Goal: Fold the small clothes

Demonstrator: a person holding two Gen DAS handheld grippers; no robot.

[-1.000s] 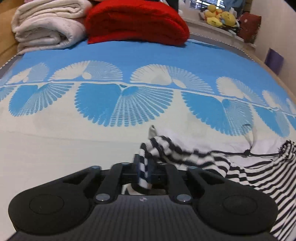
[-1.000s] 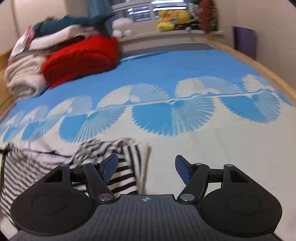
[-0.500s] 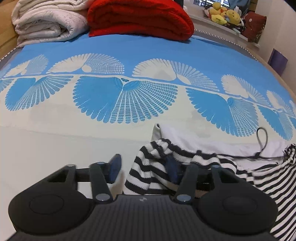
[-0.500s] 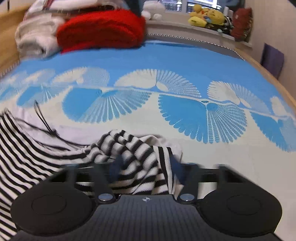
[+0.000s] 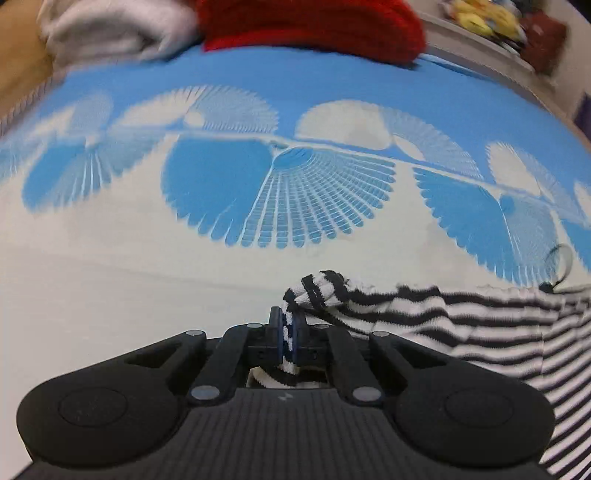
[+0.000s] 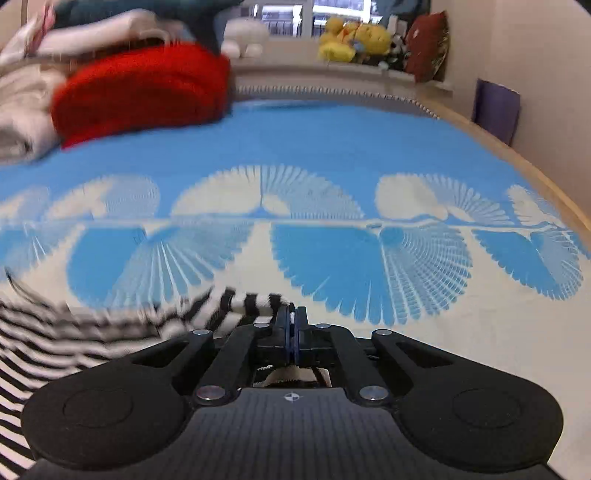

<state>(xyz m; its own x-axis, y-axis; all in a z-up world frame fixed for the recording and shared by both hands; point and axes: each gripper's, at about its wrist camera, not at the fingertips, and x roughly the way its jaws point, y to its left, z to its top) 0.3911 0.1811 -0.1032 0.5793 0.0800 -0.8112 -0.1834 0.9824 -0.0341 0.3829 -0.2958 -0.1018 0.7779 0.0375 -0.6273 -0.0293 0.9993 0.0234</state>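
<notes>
A black-and-white striped garment [image 5: 461, 325] lies on the bed with a thin black drawstring [image 5: 559, 262] at its far edge. My left gripper [image 5: 288, 332] is shut on a bunched corner of the striped garment, which stretches off to the right. In the right wrist view the same striped garment [image 6: 74, 332] spreads to the left, blurred. My right gripper [image 6: 293, 328] is shut on its other corner, with a sliver of cloth between the jaws.
The bed cover [image 5: 258, 184] is blue and cream with fan patterns. A red folded blanket [image 5: 314, 26] and white folded blankets [image 5: 110, 29] sit at the far end. Plush toys [image 6: 354, 37] line a ledge. A wooden bed edge [image 6: 517, 158] and wall are to the right.
Both grippers were open half a second ago and have now shut on the striped garment's corners. The cloth is now pulled taut between them and lifted a little.
</notes>
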